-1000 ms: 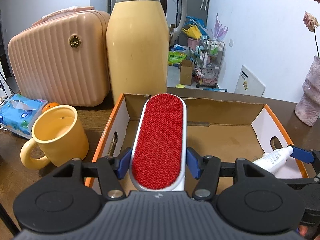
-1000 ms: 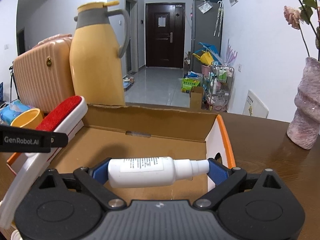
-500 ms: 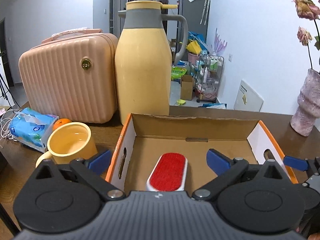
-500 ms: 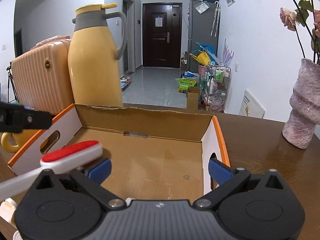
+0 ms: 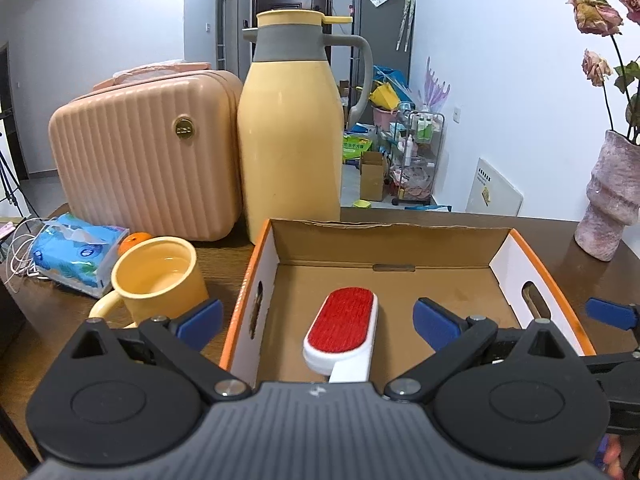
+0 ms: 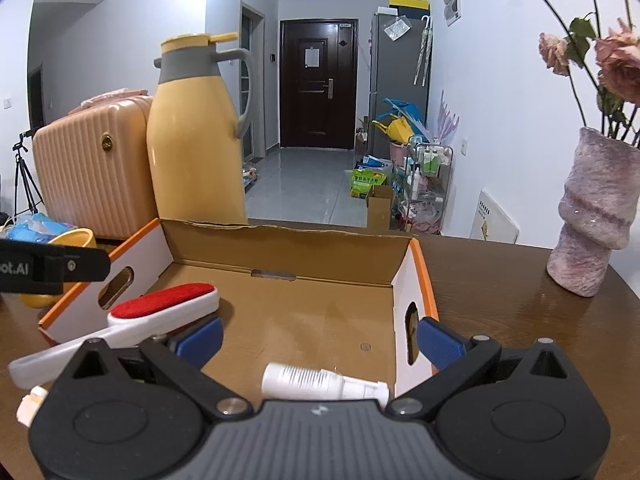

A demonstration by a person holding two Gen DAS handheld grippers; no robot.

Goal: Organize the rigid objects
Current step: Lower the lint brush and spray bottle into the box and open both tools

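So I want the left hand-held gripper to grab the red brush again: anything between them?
Nothing visible: the red brush lies in the cardboard box, right below the open left hand-held gripper.

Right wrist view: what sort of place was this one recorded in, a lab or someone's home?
Most likely a lived-in home. A wooden table faces a tiled hallway ending at a dark entrance door, with a vase of dried roses and a cluttered storage cart.
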